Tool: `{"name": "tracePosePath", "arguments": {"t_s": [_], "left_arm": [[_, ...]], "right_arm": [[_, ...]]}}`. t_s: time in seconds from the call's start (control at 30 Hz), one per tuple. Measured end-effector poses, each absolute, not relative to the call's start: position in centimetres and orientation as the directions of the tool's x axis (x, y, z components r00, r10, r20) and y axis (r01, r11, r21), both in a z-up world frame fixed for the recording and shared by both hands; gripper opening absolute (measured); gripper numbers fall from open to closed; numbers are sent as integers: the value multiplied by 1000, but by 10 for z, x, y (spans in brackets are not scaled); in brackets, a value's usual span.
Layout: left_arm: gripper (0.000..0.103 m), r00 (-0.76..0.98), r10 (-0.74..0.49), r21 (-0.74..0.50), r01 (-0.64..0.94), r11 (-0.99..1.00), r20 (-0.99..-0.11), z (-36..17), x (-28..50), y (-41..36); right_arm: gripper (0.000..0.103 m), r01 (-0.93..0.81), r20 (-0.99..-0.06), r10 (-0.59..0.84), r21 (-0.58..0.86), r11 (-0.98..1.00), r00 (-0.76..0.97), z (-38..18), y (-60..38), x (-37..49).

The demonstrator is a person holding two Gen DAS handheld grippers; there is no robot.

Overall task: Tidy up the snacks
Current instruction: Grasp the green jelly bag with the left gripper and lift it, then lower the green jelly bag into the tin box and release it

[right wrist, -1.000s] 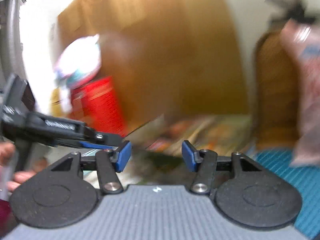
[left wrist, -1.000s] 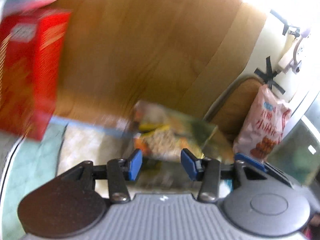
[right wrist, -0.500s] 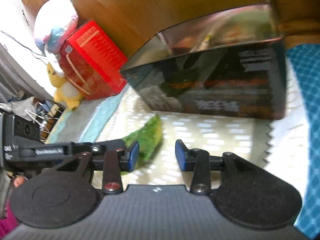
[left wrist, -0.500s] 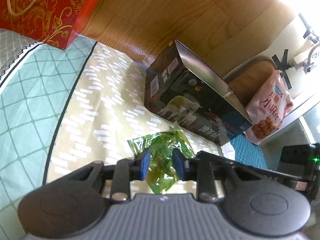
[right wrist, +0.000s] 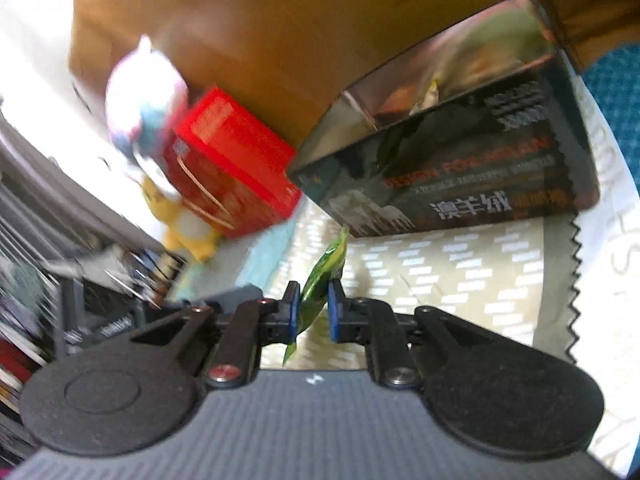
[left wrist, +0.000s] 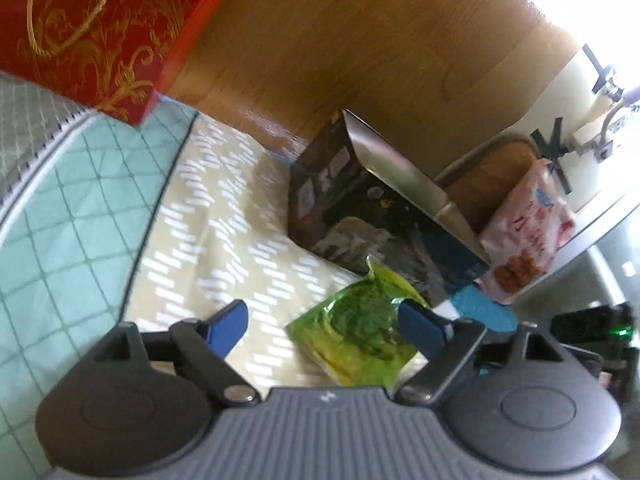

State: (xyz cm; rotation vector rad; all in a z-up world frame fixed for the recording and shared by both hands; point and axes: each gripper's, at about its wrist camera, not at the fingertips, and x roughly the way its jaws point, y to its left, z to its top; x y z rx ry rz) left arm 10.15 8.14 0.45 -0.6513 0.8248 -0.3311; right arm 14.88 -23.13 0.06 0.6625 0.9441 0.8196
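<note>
Snack packet (right wrist: 320,280), one, pinched by right tongs (right wrist: 314,314); left tongs (left wrist: 324,330) spread apart.

both wrist views close, sharing dark box (left wrist: 360,208).

A green snack packet (right wrist: 320,280) — glossy, crinkled, held edge-up off the patterned mat (right wrist: 440,280) — just before the open dark box (right wrist: 460,176) at the mat's far edge.
</note>
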Motion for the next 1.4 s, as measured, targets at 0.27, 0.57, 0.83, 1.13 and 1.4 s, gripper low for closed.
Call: {"name": "tracePosePath", "arguments": {"t_s": [0.27, 0.57, 0.83, 1.13, 1.4], "left_arm": [[59, 593, -673, -775, 127, 619, -441, 19, 99, 70], [39, 630, -600, -633, 214, 744, -493, 65, 137, 32], [38, 650, -522, -521, 220, 825, -552, 75, 212, -7], [42, 674, -442, -432, 197, 880, -592, 60, 222, -25], [42, 706, -397, -327, 242, 913, -586, 75, 162, -28]], "right_arm": [[16, -308, -269, 885, 865, 396, 380, 19, -250, 147], [15, -381, -296, 803, 761, 525, 517, 51, -258, 169], [22, -405, -383, 591, 464, 788, 711, 59, -250, 193], [46, -319, -376, 409, 279, 906, 832, 49, -255, 182], [46, -329, -371, 435, 317, 890, 820, 62, -266, 135]]}}
